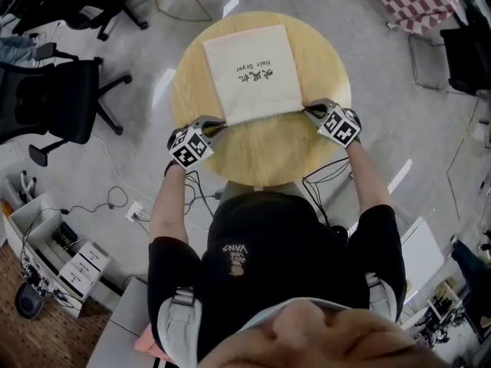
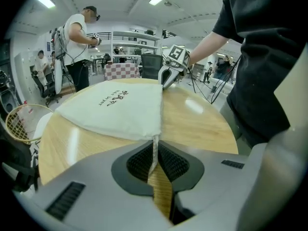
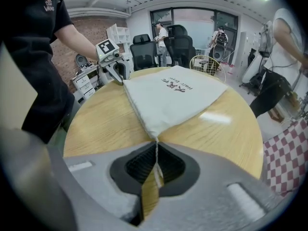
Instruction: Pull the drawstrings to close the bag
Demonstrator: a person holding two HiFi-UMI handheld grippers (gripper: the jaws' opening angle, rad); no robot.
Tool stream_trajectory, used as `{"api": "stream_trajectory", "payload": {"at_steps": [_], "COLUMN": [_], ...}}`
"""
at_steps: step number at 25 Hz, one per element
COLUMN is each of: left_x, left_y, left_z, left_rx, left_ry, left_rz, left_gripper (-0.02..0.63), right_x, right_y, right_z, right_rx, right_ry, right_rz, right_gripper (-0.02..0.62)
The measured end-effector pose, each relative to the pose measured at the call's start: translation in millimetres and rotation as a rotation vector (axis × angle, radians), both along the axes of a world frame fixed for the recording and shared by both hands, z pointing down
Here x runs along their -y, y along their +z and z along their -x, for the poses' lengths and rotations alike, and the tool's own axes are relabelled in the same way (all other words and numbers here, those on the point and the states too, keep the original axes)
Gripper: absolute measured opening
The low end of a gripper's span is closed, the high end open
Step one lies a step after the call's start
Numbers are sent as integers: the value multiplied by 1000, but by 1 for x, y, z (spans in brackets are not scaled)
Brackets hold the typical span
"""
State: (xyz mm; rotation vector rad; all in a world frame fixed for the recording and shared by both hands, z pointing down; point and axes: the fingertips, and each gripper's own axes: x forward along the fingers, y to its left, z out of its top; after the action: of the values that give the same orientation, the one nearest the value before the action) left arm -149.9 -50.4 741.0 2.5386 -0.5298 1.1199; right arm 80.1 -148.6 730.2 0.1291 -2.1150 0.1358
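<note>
1. In the head view the cords are too small to make out at the bag's (image 1: 252, 71) near corners.
2. Left gripper (image 1: 217, 126): jaws pinched on the left drawstring (image 2: 154, 150).
3. Right gripper (image 1: 311, 110): jaws closed tight on the right drawstring (image 3: 156, 155).
4. The bag lies flat on the round table (image 1: 268, 156), its mouth edge toward the person, spanning gripper to gripper; its closed end points away.

1 bag (image 1: 249, 71), 2 drawstrings (image 2: 154, 150) (image 3: 156, 154), 1 tbl (image 1: 268, 159) — 2 grippers (image 1: 217, 126) (image 1: 311, 112).
</note>
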Motion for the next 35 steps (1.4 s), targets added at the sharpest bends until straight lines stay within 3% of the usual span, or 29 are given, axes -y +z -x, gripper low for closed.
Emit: {"api": "stream_trajectory", "payload": {"at_steps": [8,15,24,35], "left_x": [5,11,18,27], "left_y": [-14,-20,-40,-79], "left_z": [-2,4,13,20], "left_rx": [-70,-183,-313,-431], "left_ry": [-74,-256,-437,-577], "left_rz": [38,75,96,60], "left_gripper": [20,16,15,14], "right_x": [0,2,8,15], "right_y": [2,3,-14,-45], "right_z": [1,0,-1,-3], "right_rx": [16,49,284,416], "right_ry": [53,173,415,635], "right_rz": [10,31,144,167], "right_gripper": [8,5,2,2]}}
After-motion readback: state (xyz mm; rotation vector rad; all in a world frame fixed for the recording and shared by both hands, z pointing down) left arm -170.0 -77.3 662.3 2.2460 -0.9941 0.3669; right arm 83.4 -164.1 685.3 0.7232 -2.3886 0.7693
